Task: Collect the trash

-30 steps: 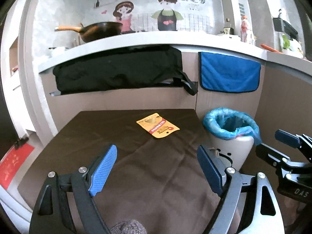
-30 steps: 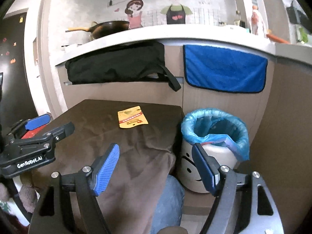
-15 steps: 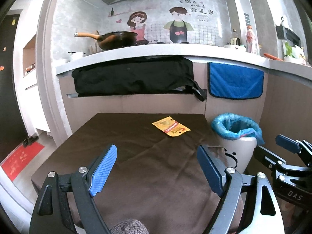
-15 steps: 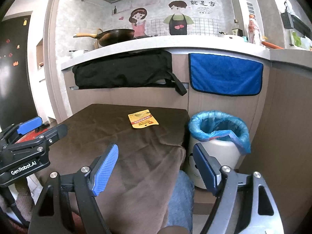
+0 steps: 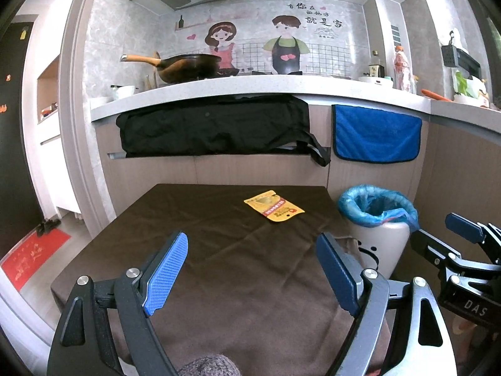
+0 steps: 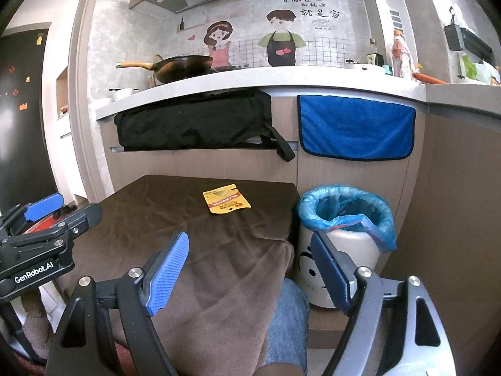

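left wrist view: the left gripper point(image 5: 252, 269) hangs over the near part of a table with a brown cloth point(image 5: 219, 266), its blue-padded jaws spread wide with nothing between them. a yellow wrapper point(image 5: 274, 209) lies flat on the cloth toward the far right corner, well apart from the gripper. just beside the table's right edge stands a white bin point(image 5: 379, 228) lined with a blue bag, its mouth uncovered. the right gripper point(image 6: 249, 269) is likewise wide apart and holds nothing; in its view it sits over the table's near right corner, with the bin point(image 6: 344, 238) just ahead to the right and the wrapper point(image 6: 226, 203) farther ahead. a black bag point(image 5: 213, 131) and a blue towel point(image 5: 375, 138) hang under the counter behind.
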The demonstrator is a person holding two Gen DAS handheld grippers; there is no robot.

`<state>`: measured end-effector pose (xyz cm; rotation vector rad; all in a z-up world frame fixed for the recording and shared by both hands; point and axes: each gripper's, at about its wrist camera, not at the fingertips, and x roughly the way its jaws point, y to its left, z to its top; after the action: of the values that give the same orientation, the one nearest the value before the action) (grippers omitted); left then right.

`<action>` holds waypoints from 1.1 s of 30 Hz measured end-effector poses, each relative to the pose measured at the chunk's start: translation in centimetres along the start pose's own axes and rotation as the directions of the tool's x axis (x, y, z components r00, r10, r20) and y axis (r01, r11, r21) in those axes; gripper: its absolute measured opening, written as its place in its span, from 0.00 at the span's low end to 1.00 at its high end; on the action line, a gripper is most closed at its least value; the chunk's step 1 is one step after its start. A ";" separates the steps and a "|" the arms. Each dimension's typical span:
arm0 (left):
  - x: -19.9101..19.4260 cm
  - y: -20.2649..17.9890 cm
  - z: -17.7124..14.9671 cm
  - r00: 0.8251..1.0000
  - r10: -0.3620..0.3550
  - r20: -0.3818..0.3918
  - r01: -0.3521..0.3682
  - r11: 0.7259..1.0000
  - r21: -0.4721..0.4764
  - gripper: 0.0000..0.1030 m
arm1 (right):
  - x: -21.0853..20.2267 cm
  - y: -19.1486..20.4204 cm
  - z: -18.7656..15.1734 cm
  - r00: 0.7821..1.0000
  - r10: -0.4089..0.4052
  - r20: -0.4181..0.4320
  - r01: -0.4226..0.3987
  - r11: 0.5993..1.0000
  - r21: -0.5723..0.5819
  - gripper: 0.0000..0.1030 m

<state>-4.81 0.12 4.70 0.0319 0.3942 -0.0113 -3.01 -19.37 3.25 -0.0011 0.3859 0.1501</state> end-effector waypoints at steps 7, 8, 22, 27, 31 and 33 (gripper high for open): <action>-0.1 -0.2 0.0 1.000 0.002 -0.001 -0.002 1.000 -0.002 0.82 | -0.1 0.1 0.0 1.000 -0.001 0.001 0.001 1.000 -0.005 0.76; -0.2 -0.2 0.0 1.000 0.001 0.000 -0.001 1.000 -0.002 0.82 | 0.0 0.0 0.0 1.000 0.000 0.001 0.000 1.000 -0.004 0.76; -0.1 -0.4 0.0 1.000 0.005 -0.002 -0.005 1.000 -0.005 0.82 | 0.0 -0.1 0.0 1.000 0.002 0.000 -0.002 1.000 -0.007 0.77; -0.2 -0.4 0.0 1.000 0.006 -0.002 -0.006 1.000 -0.005 0.82 | 0.0 -0.1 0.0 1.000 0.002 0.001 -0.002 1.000 -0.007 0.77; -0.1 -0.3 0.0 1.000 0.005 -0.002 -0.005 1.000 -0.005 0.82 | 0.0 -0.1 0.0 1.000 0.001 0.002 -0.001 1.000 -0.008 0.77; -0.2 -0.3 0.0 1.000 0.004 -0.002 -0.004 1.000 -0.005 0.82 | 0.1 -0.2 0.0 1.000 0.005 0.000 -0.005 1.000 -0.008 0.77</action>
<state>-4.96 -0.21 4.76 0.0278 0.3962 -0.0060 -2.86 -19.53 3.24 -0.0077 0.3849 0.1562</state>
